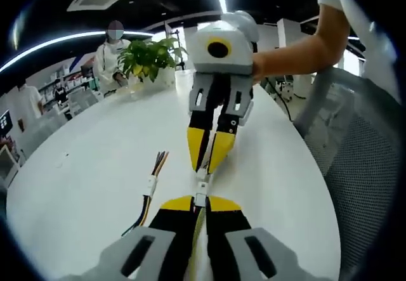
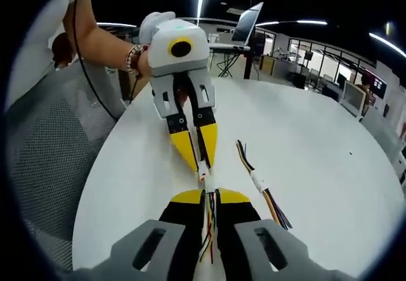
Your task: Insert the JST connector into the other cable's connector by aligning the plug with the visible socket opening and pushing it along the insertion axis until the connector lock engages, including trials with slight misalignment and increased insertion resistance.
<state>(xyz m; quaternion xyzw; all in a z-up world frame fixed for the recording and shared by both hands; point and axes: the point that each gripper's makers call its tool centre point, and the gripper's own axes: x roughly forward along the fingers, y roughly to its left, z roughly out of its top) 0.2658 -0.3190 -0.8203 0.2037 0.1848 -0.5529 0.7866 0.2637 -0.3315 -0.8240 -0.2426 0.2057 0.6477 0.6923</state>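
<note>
Both grippers face each other tip to tip above the white table (image 1: pixel 76 167). In the left gripper view, my left gripper (image 1: pixel 200 203) is shut on a white JST connector (image 1: pixel 200 196). The right gripper (image 1: pixel 209 162) comes down from above, shut on the mating white connector (image 1: pixel 202 177). The two connectors touch end to end; I cannot tell whether they are locked. In the right gripper view, my right gripper (image 2: pixel 210 198) is shut on its cable, whose red and black wires (image 2: pixel 209 230) run back between the jaws. The left gripper (image 2: pixel 198 159) pinches the white connector (image 2: pixel 203 174) just ahead.
A spare cable (image 1: pixel 151 189) (image 2: pixel 259 184) with a white connector lies on the table beside the grippers. A potted plant (image 1: pixel 149 58) stands at the far edge, with a person (image 1: pixel 111 52) behind it. Mesh chairs (image 1: pixel 365 167) (image 2: pixel 44 160) flank the table. A laptop (image 2: pixel 248 22) stands beyond.
</note>
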